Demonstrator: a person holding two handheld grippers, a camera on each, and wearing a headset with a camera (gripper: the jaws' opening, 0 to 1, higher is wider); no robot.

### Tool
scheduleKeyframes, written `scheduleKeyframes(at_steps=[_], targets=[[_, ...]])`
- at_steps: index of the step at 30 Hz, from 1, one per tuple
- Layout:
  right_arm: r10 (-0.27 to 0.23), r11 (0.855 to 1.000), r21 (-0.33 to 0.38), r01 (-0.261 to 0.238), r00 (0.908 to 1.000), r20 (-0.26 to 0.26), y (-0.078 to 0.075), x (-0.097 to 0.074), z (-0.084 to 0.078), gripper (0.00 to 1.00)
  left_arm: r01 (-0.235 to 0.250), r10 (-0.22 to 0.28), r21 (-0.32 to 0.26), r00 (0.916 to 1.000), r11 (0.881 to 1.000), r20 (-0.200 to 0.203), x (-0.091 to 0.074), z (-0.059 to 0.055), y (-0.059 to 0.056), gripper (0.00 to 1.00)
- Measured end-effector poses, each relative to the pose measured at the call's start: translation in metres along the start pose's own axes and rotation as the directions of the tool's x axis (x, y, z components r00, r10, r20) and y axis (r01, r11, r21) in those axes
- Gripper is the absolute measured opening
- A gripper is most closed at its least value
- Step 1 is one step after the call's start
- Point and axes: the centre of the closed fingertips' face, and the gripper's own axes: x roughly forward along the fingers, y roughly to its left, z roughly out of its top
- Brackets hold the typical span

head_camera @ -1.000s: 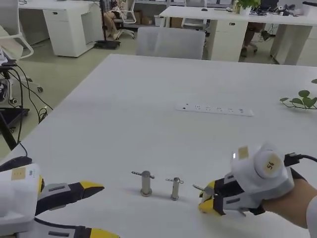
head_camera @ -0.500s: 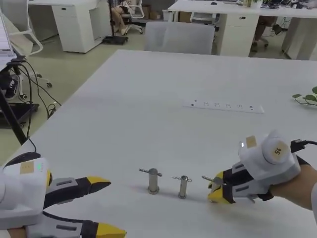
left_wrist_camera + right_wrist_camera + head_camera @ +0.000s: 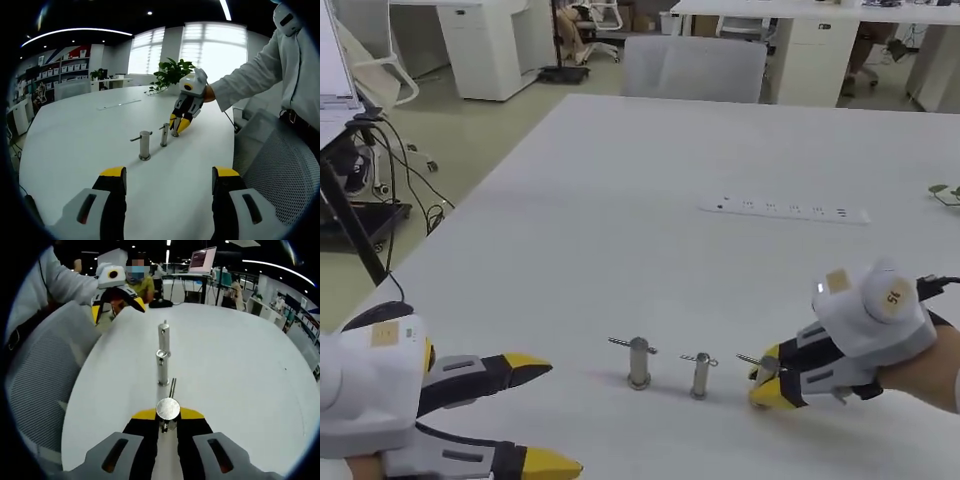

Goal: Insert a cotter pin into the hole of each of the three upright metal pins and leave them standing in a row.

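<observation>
Head view: low in the middle of the frame, the left pin [image 3: 639, 362] and the middle pin [image 3: 700, 375] stand on the white surface [image 3: 670, 250], each with a cotter pin [image 3: 620, 343] through its top. Just right of them is the right gripper [image 3: 765, 385]. At lower left, the left gripper [image 3: 545, 415] is spread and empty.

Left gripper view: the standing pins line up at centre.

Right gripper view: at bottom centre the jaws pinch the third pin [image 3: 168, 409], and its cotter looks inserted. Probably only letting go remains.
</observation>
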Motion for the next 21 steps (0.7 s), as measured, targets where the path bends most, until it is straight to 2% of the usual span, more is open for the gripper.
scheduleKeyframes(at_steps=[3, 12, 18, 21], targets=[[0.024, 0.999, -0.025, -0.024, 0.9996, 0.012, 0.002, -0.001, 0.001, 0.14, 0.001, -0.001, -0.001, 1.0000, 1.000, -0.004, 0.000, -0.001, 0.000, 0.69], [0.034, 0.997, -0.072, -0.031, 0.9990, 0.031, 0.002, -0.001, 0.002, 0.15, -0.001, 0.001, -0.002, 1.0000, 1.000, -0.003, 0.001, 0.000, 0.000, 0.69], [0.022, 0.999, -0.049, -0.019, 0.9983, 0.053, 0.001, -0.007, 0.007, 0.17, 0.000, 0.000, 0.001, 1.0000, 1.000, -0.001, 0.002, 0.002, -0.001, 0.69], [0.009, 0.999, -0.034, -0.008, 0.9985, 0.054, 0.000, -0.011, 0.006, 0.22, 0.000, 0.000, 0.000, 1.0000, 1.000, 0.005, 0.002, 0.004, 0.000, 0.69]])
